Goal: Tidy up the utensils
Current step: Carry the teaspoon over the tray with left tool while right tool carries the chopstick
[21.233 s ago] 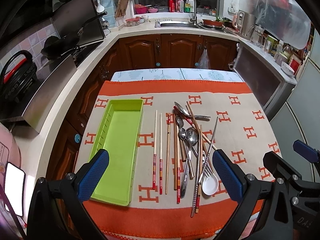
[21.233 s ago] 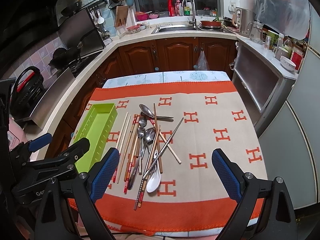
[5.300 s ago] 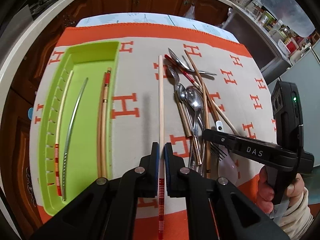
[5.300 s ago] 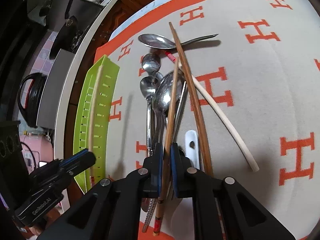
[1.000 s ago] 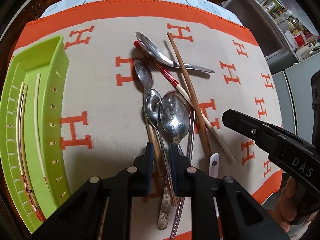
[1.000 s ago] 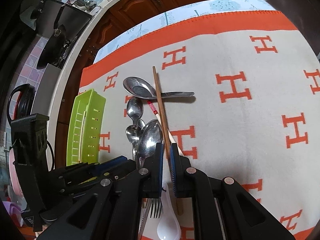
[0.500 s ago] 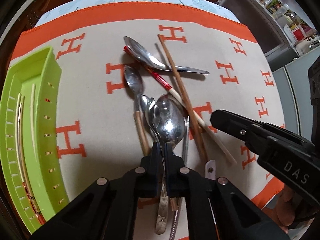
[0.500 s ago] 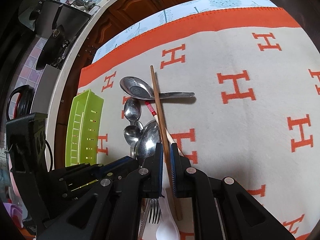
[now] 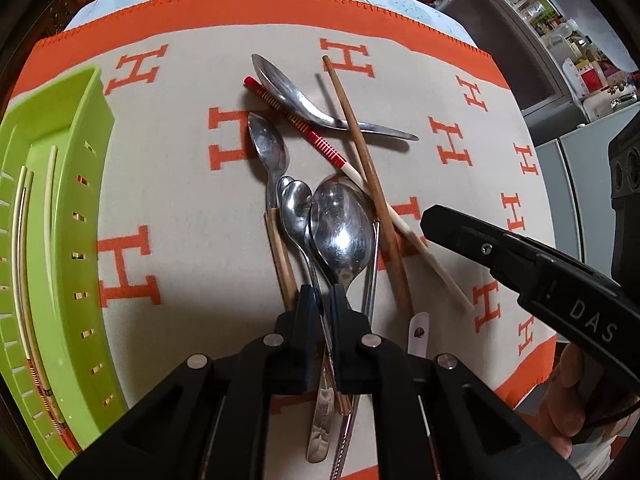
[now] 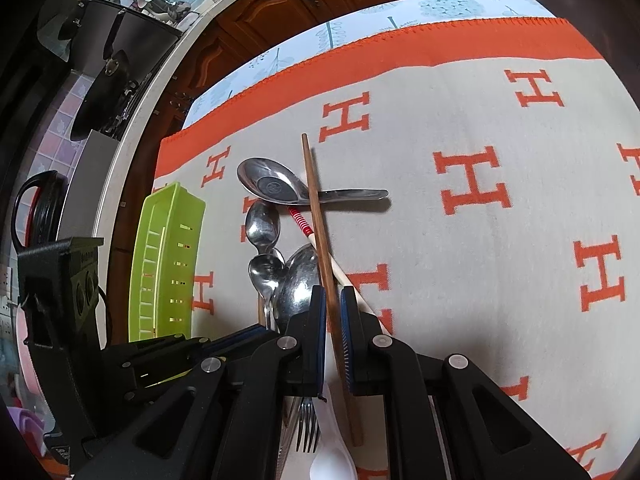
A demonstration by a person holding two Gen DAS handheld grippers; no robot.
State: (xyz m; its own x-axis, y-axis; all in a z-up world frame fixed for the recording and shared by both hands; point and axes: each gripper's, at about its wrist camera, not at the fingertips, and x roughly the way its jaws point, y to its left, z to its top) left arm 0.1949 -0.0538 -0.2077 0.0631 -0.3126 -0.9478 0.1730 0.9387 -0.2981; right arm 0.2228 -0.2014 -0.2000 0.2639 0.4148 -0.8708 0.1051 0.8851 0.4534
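Fingers of my left gripper [image 9: 321, 298] pinch a spoon handle [image 9: 325, 344], my right gripper [image 10: 332, 300] a brown chopstick [image 10: 316, 216]; I should lift both straight up, slowly, to spare the pile.

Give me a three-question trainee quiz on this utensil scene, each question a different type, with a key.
1. True or false: the green tray already holds chopsticks.
2. The right gripper is shut on: A) a fork B) the brown chopstick C) the white spoon.
3. Fill in: the left gripper grips the handle of a small ____.

Key: 1 true; 2 B; 3 spoon.
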